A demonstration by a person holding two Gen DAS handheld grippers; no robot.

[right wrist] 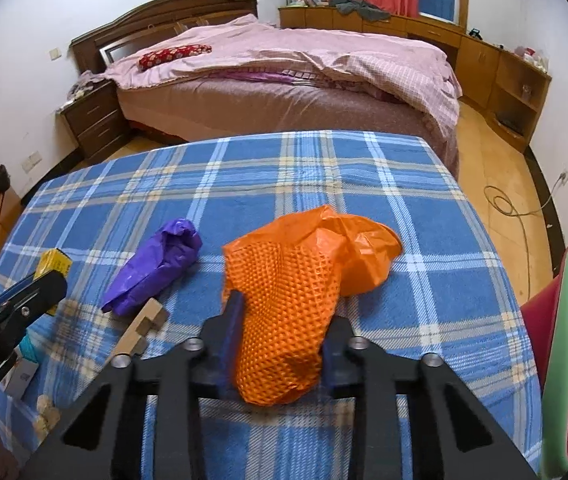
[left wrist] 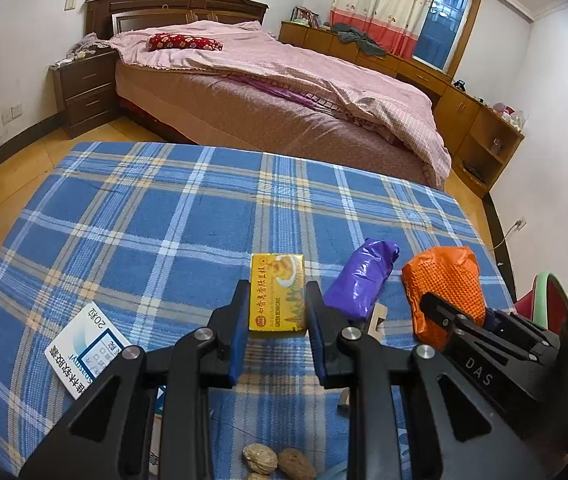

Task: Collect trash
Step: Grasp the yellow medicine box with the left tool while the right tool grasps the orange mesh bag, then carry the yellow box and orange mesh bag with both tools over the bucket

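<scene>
The right gripper [right wrist: 280,344] is clamped on the orange bag [right wrist: 292,304], a light, soft, crushable film; the textured lower body between the pads is the judged best hold. The left gripper [left wrist: 276,320] is narrow, holding the yellow box [left wrist: 278,292], a stiff carton printed "GREEN BEAN CAKE". The gripper body reads "DAS". Both items rest on the worktop [left wrist: 164,220].

A home bedroom: bed [left wrist: 268,92], nightstand [left wrist: 84,88], curtained window [left wrist: 440,20]
</scene>
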